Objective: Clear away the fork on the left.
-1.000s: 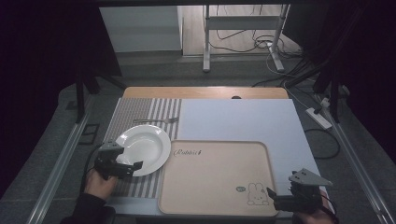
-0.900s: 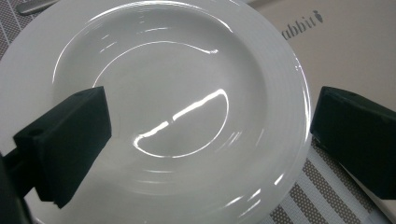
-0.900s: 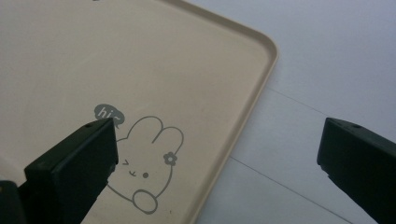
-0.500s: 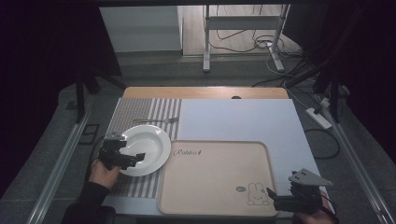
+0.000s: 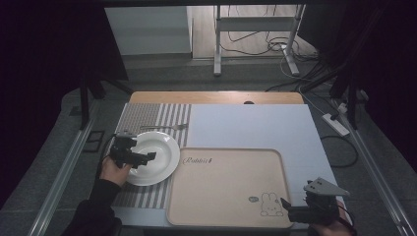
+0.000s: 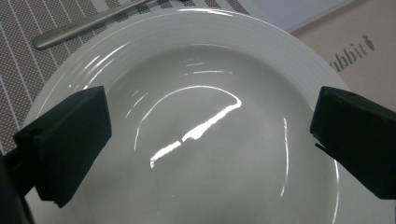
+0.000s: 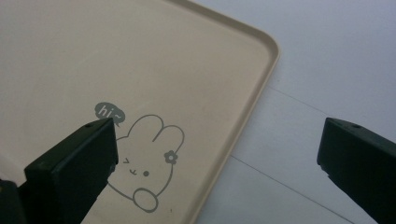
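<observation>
A white plate rests on a striped placemat at the table's left. My left gripper hovers open over the plate's left part, jaws wide apart with nothing between them. A metal fork lies on the mat just beyond the plate. A beige tray with a rabbit drawing lies in front. My right gripper stands open over the tray's near right corner, empty.
The white table surface stretches behind and right of the tray, with a wooden strip at the far edge. A power strip and cables lie on the floor to the right.
My left gripper has moved forward and right, from the plate's near left rim to over its inside. The right gripper has stayed put.
</observation>
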Available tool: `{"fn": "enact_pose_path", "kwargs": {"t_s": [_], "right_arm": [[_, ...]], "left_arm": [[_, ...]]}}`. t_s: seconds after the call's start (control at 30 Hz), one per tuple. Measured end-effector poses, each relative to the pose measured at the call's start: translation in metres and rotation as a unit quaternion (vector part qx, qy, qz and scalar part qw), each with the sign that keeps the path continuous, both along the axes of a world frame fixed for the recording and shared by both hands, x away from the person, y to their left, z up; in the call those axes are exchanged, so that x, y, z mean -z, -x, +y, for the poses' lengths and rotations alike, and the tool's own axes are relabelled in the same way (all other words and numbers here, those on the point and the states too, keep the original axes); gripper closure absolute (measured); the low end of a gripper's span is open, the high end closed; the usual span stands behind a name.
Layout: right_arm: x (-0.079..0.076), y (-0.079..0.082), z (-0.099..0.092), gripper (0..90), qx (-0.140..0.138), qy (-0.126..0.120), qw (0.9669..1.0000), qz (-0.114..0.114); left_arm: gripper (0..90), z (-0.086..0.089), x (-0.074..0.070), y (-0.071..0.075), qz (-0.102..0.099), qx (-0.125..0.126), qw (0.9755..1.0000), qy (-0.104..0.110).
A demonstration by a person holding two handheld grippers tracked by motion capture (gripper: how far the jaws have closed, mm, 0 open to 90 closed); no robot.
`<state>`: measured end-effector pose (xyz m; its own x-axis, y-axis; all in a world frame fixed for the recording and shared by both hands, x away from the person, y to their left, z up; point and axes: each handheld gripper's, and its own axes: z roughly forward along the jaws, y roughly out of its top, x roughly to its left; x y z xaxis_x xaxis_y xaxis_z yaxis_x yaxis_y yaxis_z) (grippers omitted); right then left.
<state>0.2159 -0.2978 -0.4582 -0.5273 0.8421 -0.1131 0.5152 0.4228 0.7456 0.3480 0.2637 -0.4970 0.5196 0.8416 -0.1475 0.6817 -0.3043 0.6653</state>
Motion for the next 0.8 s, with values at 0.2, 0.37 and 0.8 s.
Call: {"fn": "enact_pose_path", "kwargs": {"t_s": [0.2,0.37,0.8], "right_arm": [[0.000,0.000,0.000,0.0,0.000,0.001,1.0000,0.001],[0.000,0.001,0.000,0.0,0.000,0.001,1.0000,0.001],[0.000,0.001,0.000,0.0,0.000,0.001,1.0000,0.002]], "left_arm": [[0.0,-0.001,0.001,-0.013,0.000,-0.002,1.0000,-0.002],[0.0,-0.001,0.000,-0.023,0.000,-0.004,1.0000,0.000],[0.0,-0.004,0.003,-0.048,0.002,0.002,1.0000,-0.006]]}}
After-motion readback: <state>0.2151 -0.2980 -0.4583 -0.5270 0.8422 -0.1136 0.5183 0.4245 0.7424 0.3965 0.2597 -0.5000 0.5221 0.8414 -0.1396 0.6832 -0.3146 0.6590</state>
